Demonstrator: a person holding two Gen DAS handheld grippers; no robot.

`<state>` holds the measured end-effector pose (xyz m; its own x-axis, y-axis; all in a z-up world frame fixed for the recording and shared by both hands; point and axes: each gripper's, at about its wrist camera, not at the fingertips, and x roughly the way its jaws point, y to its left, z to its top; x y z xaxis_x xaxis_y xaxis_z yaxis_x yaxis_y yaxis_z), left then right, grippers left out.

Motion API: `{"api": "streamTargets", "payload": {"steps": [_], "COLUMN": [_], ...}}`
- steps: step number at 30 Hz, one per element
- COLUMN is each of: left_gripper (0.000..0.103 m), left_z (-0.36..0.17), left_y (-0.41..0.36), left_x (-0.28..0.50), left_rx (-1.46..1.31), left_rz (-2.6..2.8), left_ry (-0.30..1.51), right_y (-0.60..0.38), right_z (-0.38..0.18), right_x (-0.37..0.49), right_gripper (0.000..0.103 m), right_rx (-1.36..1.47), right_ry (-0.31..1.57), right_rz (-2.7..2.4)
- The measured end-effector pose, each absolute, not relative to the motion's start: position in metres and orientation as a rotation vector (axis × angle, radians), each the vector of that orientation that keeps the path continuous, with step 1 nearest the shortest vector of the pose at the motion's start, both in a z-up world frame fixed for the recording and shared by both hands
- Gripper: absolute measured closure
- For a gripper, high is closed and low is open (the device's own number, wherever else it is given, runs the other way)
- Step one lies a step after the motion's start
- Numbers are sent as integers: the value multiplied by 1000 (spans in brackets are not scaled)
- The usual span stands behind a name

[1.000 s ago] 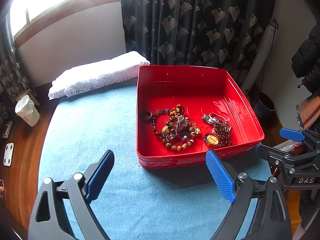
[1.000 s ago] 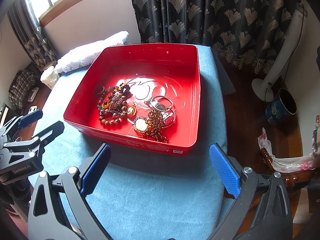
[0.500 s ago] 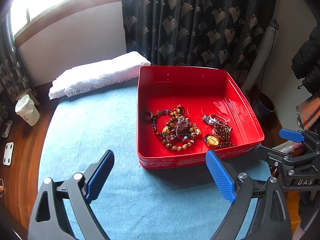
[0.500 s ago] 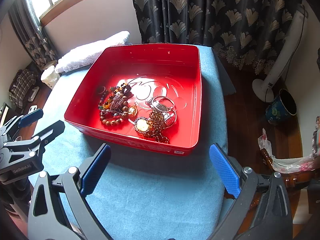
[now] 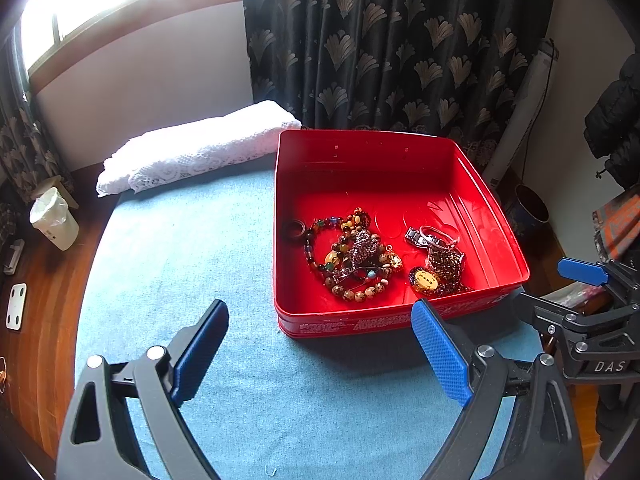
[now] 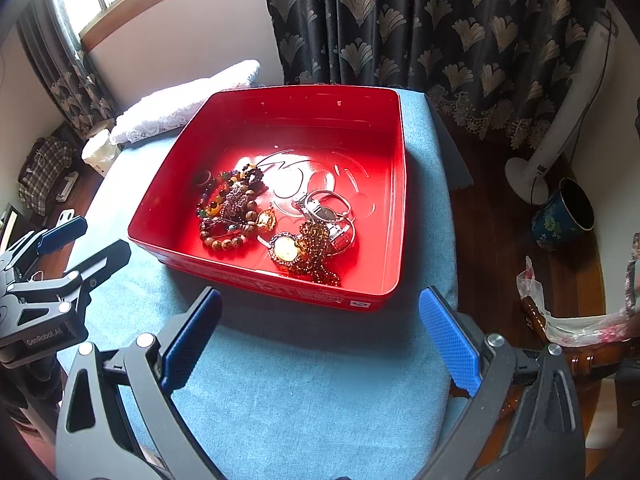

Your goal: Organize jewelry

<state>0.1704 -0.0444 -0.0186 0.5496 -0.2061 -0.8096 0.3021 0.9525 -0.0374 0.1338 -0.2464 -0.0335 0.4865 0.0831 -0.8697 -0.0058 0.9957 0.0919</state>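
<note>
we see a red tin on the blue cloth, with a tangle of bead bracelets inside. our left gripper and right gripper are both wide apart, holding nothing.

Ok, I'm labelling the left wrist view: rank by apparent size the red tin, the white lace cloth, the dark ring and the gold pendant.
1. red tin
2. white lace cloth, though it lies farther from the camera
3. gold pendant and dark ring: these look alike, so I leave them unranked.
</note>
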Motion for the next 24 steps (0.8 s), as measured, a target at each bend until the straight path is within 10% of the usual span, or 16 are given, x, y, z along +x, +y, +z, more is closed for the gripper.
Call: {"api": "streamTargets", "payload": {"steps": [24], "left_gripper": [12], "left_z": [-20], "left_y": [-44], "left_x": [171], "left_rx": [100], "left_rz": [-297], "left_ry": [949], "right_y": [-245], "right_z": [-36], "right_x": [134], "right_gripper": [7], "right_rx": [79], "right_ry": [1064], "right_rz": [53]}}
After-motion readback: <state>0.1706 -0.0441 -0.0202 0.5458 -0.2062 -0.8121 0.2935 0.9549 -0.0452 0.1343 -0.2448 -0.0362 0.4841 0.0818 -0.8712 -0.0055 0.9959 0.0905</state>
